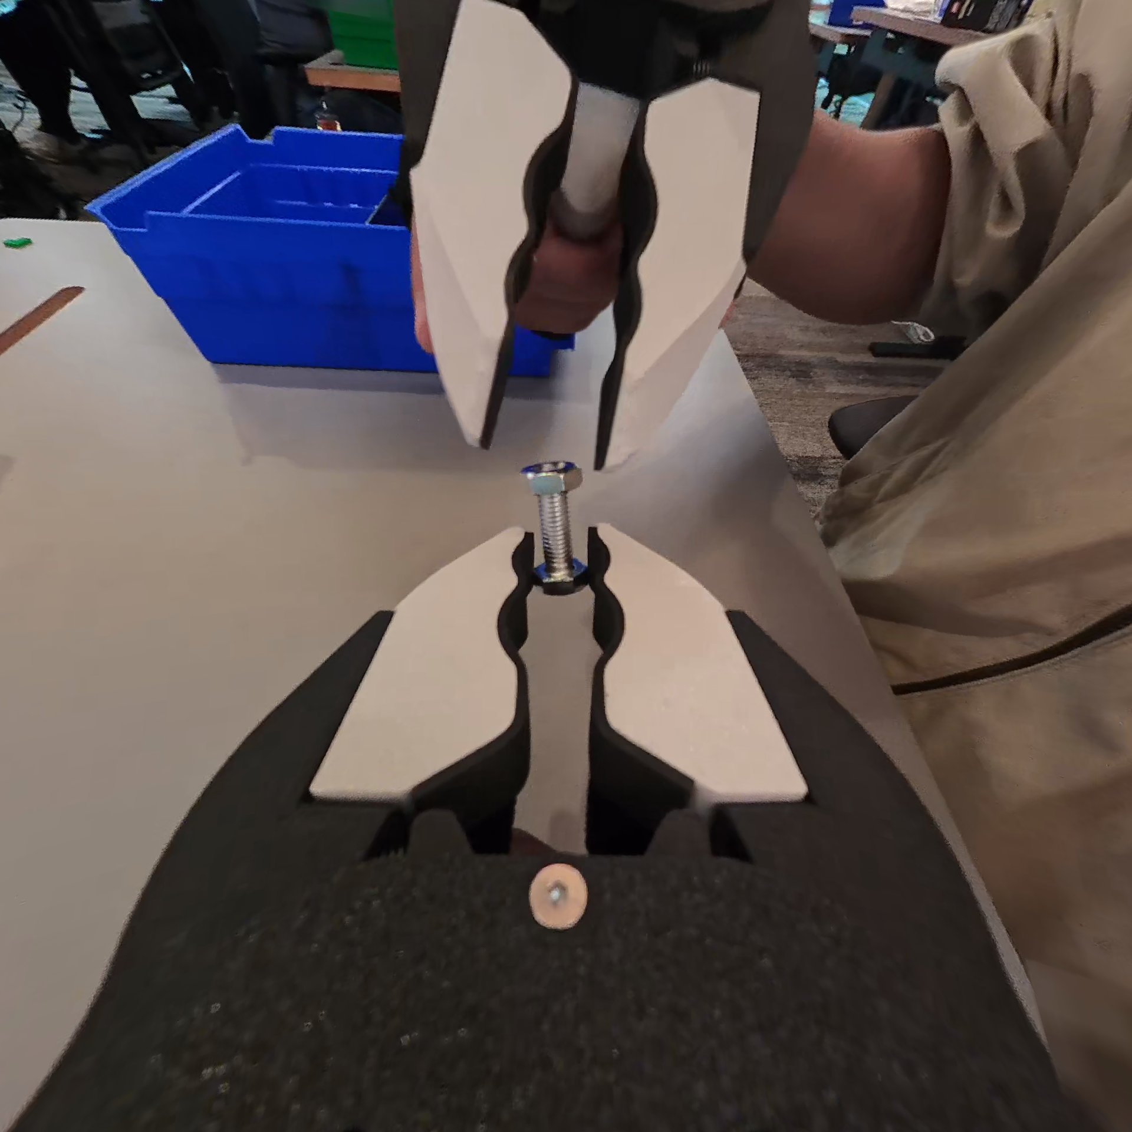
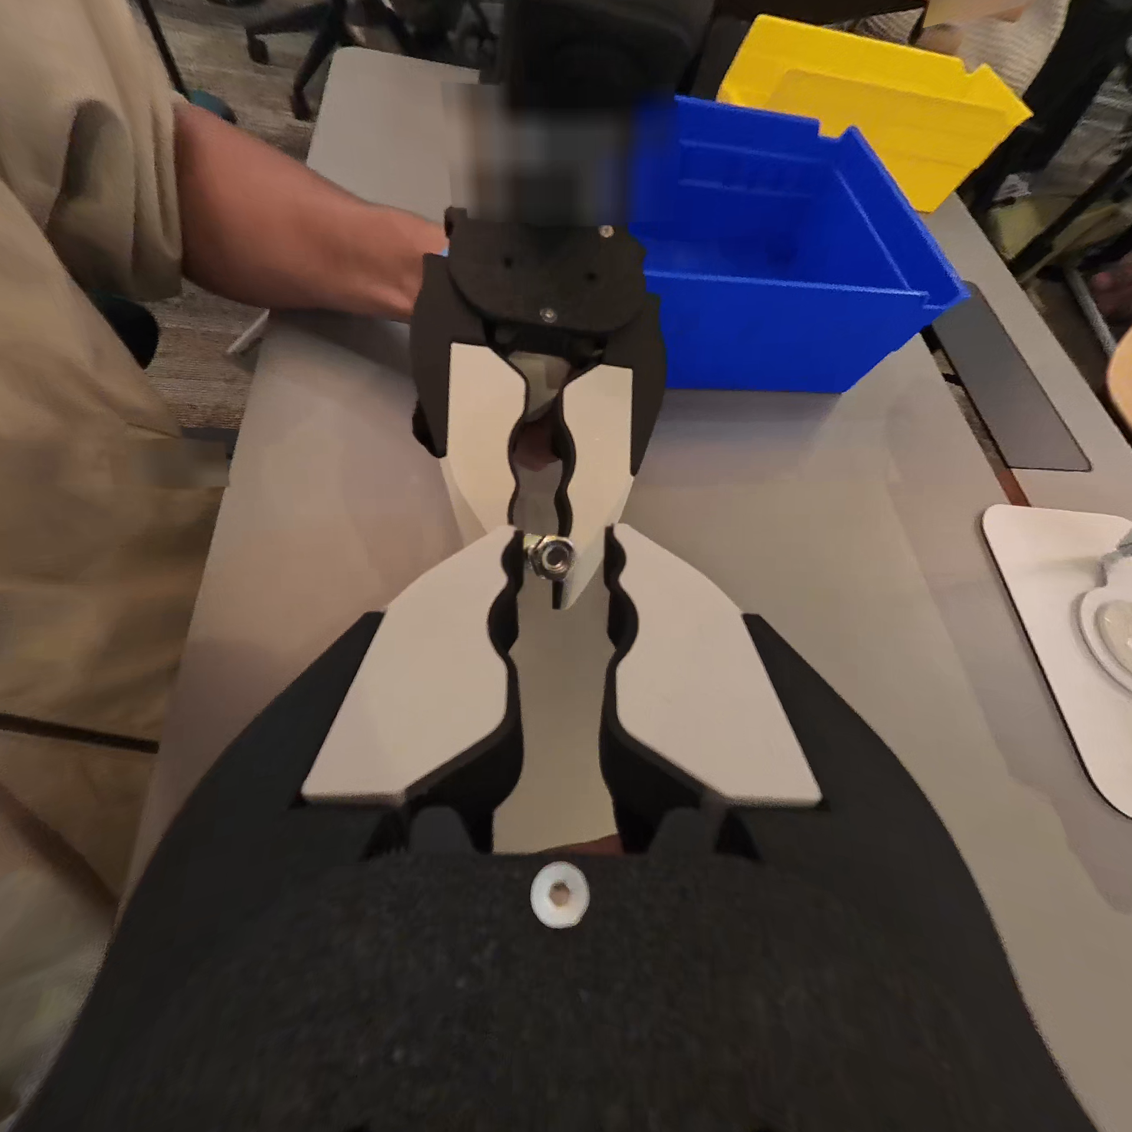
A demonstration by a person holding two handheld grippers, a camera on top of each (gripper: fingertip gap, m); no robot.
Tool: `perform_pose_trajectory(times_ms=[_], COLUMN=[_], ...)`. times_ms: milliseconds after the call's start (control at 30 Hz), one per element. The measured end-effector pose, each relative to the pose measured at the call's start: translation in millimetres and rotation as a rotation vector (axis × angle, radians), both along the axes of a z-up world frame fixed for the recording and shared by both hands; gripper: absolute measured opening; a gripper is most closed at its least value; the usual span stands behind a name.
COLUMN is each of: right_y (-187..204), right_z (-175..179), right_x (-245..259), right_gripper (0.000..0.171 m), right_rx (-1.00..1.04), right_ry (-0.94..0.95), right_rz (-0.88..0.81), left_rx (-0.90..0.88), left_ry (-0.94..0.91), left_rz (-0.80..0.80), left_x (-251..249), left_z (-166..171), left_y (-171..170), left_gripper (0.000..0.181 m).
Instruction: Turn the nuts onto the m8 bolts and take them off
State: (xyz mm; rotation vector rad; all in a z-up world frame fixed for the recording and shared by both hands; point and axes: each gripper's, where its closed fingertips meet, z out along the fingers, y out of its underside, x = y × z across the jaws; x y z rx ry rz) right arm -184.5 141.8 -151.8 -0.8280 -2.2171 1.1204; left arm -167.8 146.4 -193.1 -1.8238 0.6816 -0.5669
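The left hand-held gripper [image 1: 556, 539] clamps a threaded steel bolt [image 1: 554, 532] at one hexagonal end between its scalloped black pads. Just ahead, the right hand-held gripper [image 1: 542, 456] stands parted, empty, above the smooth grey surface [image 1: 184, 551].

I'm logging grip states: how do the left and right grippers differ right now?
The left gripper is shut on one hex end of the silver threaded bolt; the right gripper is open and holds nothing. The left gripper's fingers clamp near their tips; the right gripper's fingers sit spread just beyond the bolt's free end. Both have white fingers with black wavy pads.
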Motion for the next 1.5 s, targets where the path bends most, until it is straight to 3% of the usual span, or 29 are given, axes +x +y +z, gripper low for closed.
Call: perform_pose_trajectory(times_ms=[200, 367, 700, 767, 833, 900, 1100, 1233, 1500], right_y=[2, 0, -19, -18, -16, -15, 15, 24, 16], right_z=[-14, -13, -2, -1, -1, 2, 3, 3, -10], right_x=[1, 3, 25, 25, 24, 19, -5, -13, -11], right_gripper=[0.022, 0.016, 0.016, 0.016, 0.02, 0.034, 0.042, 0.032, 0.024], right_rx=[0.002, 0.029, 0.269, 0.296, 0.28, 0.197, -0.049, -0.242, -0.308], right_ry=[-0.11, -0.115, -0.034, -0.032, -0.072, -0.089, -0.071, -0.073, -0.134], right_rz=[-0.065, -0.025, 0.377, 0.396, 0.365, 0.286, -0.104, -0.332, -0.431], left_rx=[0.017, 0.008, -0.078, -0.074, -0.059, -0.022, 0.122, 0.163, 0.198], left_ry=[0.026, 0.039, -0.2, -0.221, -0.192, -0.156, 0.079, 0.144, 0.297], left_rz=[0.021, 0.009, -0.211, -0.211, -0.173, -0.095, 0.15, 0.223, 0.275], left_x=[-2, 0, 27, 27, 23, 13, -13, -20, -24], left_z=[0, -2, 14, 15, 13, 13, 10, 8, -1], left_y=[2, 0, -23, -22, -17, -7, 17, 23, 27], left_gripper=[0.016, 0.016, 0.016, 0.016, 0.017, 0.017, 0.016, 0.016, 0.016])
